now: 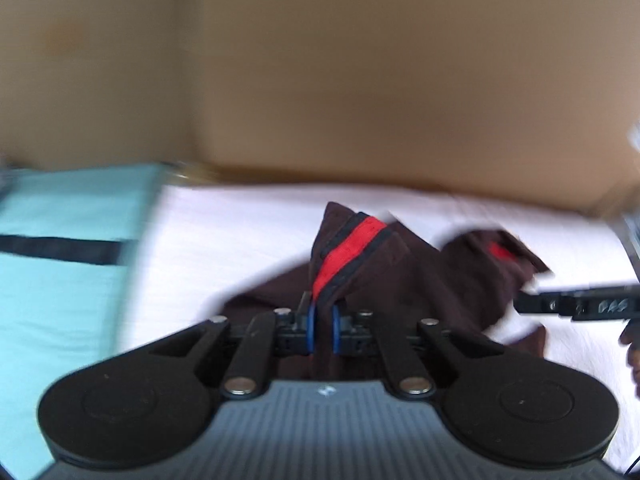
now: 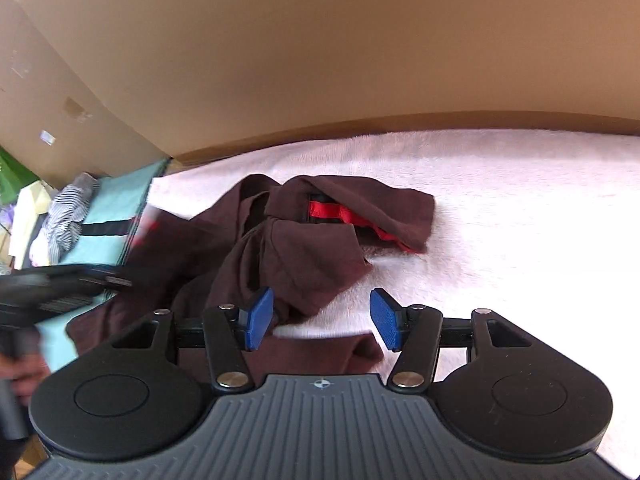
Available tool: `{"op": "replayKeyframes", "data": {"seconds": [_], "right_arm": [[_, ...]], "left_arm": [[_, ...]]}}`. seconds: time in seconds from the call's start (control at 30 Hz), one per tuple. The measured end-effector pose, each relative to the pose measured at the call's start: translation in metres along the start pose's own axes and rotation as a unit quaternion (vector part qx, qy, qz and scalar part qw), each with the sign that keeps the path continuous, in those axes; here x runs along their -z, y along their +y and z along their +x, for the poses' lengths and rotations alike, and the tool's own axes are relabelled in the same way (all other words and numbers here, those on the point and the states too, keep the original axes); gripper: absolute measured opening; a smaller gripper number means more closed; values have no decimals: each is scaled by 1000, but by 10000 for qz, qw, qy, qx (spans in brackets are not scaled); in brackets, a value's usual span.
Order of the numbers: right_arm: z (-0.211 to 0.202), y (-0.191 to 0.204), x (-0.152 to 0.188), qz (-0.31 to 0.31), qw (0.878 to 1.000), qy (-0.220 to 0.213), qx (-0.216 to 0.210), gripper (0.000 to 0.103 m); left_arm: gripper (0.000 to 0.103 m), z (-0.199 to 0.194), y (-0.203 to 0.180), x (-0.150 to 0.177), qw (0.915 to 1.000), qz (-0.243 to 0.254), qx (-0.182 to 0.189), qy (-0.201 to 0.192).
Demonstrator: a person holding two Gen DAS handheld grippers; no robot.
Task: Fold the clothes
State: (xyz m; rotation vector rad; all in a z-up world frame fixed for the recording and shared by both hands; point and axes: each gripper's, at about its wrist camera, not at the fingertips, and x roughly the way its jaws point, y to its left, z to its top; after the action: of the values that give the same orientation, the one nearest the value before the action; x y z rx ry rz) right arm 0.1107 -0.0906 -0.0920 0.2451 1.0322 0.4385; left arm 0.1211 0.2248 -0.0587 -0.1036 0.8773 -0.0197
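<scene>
Left wrist view: the left gripper [image 1: 323, 326] is clamped on the red-striped edge of a crumpled dark maroon garment [image 1: 400, 280] lying on a white towel [image 1: 240, 240].

Right wrist view: the right gripper [image 2: 322, 318] hangs open over the garment's near edge, holding nothing. Folding looks barely begun; the garment remains bunched.

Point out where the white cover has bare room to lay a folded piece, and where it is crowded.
Bare white cover runs right of the dark garment to the cardboard wall; a narrower bare strip lies behind the garment along that wall. Crowded: the middle, under the rumpled garment, and the left, where a teal cloth and striped clothes sit.
</scene>
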Motion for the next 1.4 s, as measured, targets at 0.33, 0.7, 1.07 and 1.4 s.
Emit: {"op": "replayKeyframes", "data": {"seconds": [0.33,0.7,1.07,1.4], "right_arm": [[39,0,-14,339,9991,77,-242,14],[-129,-42,-3,523,9886,-1387,-277,11],[-201,-148,44,1616,9545,-1850,1694,15],[-173,-94,88,426,9830,-1154,1366,48]], "left_arm": [[4,-45,125,18,9651,-1302,-2268,-128],[4,-31,116,20,9700,-1063,-2184,-58],[16,21,60,12,9860,-553,-1545,297],[79,-12,-81,-3,9946,1012,217,122]]}}
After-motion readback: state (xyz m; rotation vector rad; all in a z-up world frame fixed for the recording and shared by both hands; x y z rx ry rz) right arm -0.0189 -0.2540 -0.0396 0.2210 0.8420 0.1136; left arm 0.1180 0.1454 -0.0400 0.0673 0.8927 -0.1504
